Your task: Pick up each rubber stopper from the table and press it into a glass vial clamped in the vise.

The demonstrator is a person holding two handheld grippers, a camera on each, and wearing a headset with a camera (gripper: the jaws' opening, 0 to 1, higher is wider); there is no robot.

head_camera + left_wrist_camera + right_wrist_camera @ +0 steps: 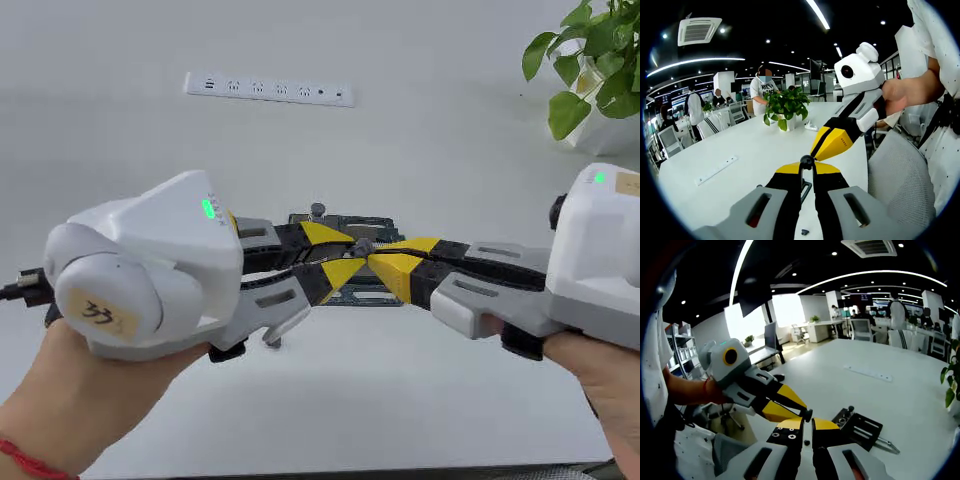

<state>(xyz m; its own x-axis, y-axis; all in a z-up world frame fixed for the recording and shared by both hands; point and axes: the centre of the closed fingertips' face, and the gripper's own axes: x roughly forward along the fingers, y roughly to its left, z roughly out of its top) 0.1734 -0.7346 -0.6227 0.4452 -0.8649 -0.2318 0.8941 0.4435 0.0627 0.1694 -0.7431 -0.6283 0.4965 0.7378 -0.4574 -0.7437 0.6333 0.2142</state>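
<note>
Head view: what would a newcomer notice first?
Two white grippers meet tip to tip mid-frame: the left gripper pinches a small dark stopper, the right gripper closed beside it. Behind them a black vise sits on the table; a green plant top right.

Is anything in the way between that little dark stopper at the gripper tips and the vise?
Nothing visible. The left gripper pinches the stopper, the right gripper meets it tip to tip, and the vise lies on the table beyond, only open air between.
</note>
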